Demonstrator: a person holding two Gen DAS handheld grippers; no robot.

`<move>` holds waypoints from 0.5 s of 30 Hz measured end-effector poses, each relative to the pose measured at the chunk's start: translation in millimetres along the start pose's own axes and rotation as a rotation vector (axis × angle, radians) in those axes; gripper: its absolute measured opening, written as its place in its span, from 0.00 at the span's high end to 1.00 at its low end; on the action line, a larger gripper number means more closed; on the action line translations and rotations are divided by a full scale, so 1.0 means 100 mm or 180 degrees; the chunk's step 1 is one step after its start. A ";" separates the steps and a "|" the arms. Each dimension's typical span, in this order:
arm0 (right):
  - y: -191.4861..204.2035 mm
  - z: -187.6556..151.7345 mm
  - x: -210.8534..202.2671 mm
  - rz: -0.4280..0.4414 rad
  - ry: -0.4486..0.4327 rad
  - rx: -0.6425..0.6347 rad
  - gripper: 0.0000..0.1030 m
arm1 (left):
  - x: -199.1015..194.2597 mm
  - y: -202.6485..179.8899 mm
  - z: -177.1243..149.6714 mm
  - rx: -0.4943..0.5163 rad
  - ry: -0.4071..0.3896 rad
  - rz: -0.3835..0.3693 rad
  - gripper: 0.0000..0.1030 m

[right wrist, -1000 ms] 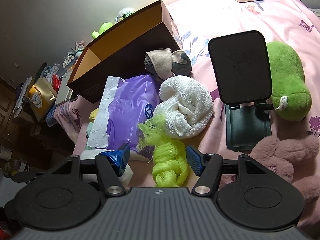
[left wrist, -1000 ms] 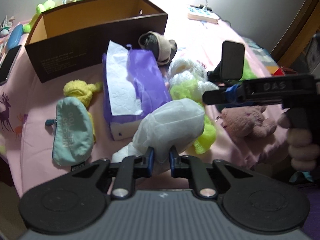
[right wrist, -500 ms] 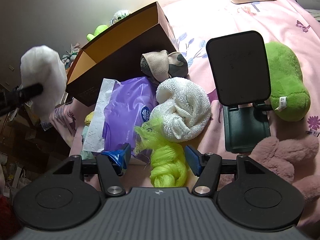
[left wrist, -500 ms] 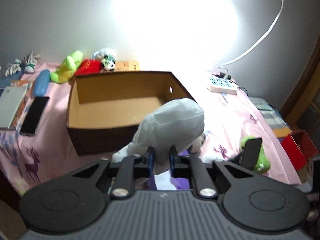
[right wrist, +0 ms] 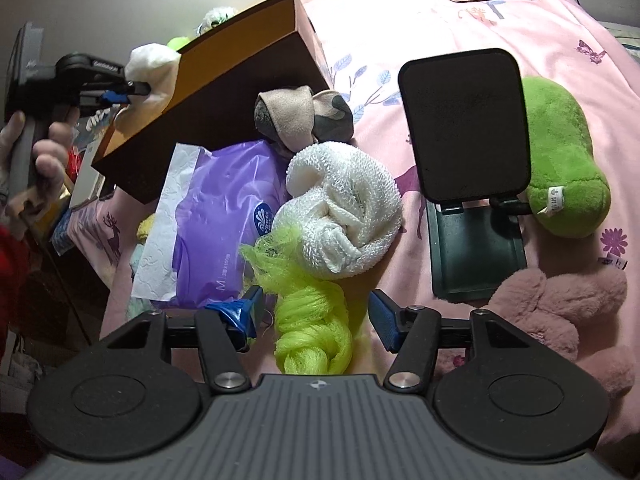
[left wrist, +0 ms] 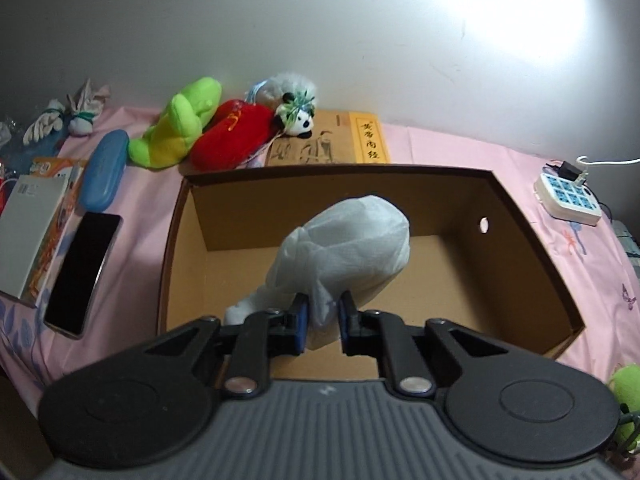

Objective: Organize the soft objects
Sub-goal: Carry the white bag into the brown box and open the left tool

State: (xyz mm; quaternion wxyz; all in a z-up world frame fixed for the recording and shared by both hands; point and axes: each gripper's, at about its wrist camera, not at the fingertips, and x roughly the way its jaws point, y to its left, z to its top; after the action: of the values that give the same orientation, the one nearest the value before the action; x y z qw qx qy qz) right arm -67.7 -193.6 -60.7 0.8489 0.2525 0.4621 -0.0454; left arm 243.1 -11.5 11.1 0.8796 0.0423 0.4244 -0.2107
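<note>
Open brown cardboard box (left wrist: 532, 248) on the pink bed (left wrist: 460, 148), near its wall-side edge. White soft bundle (left wrist: 352, 252) over the box, pinched in the closed left hand-held gripper (left wrist: 322, 320). Lime-green mesh puff (right wrist: 312, 320) between the parted, just-narrowing jaws of the right hand-held gripper (right wrist: 314, 320), pads not pressing it.

A strong glare burns out the pale grey wall (left wrist: 400, 40) at the left wrist view's upper right. Both fisheye views bend and darken at the corners. The open brown cardboard box (left wrist: 240, 216) is shadowed inside; focus stays sharp.
</note>
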 end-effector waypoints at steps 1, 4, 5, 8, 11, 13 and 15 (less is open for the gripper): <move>0.03 0.00 0.04 -0.0029 0.0046 -0.0063 0.60 | 0.11 0.01 0.00 -0.0009 0.0061 0.0028 0.88; 0.09 -0.01 0.13 -0.0102 0.0171 -0.0218 0.62 | 0.35 0.05 0.04 -0.0042 0.0208 0.0096 0.88; 0.11 -0.01 0.15 -0.0110 0.0196 -0.0249 0.62 | 0.40 0.07 0.04 -0.0060 0.0239 0.0101 0.88; 0.15 0.00 0.21 -0.0153 0.0285 -0.0319 0.64 | 0.50 0.08 0.06 -0.0074 0.0312 0.0141 0.84; 0.16 0.01 0.26 -0.0209 0.0393 -0.0394 0.65 | 0.57 0.08 0.07 -0.0043 0.0376 0.0235 0.76; 0.15 0.01 0.29 -0.0212 0.0440 -0.0429 0.66 | 0.61 0.08 0.07 -0.0032 0.0404 0.0263 0.67; 0.16 0.00 0.33 -0.0186 0.0485 -0.0461 0.68 | 0.63 0.09 0.08 -0.0035 0.0408 0.0331 0.45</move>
State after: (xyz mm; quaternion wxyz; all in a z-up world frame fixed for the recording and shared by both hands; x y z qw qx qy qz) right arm -43.7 -174.8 -81.2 0.8257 0.1797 0.5345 -0.0173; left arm 287.3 -26.5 -33.1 0.8606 0.0729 0.4782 -0.1592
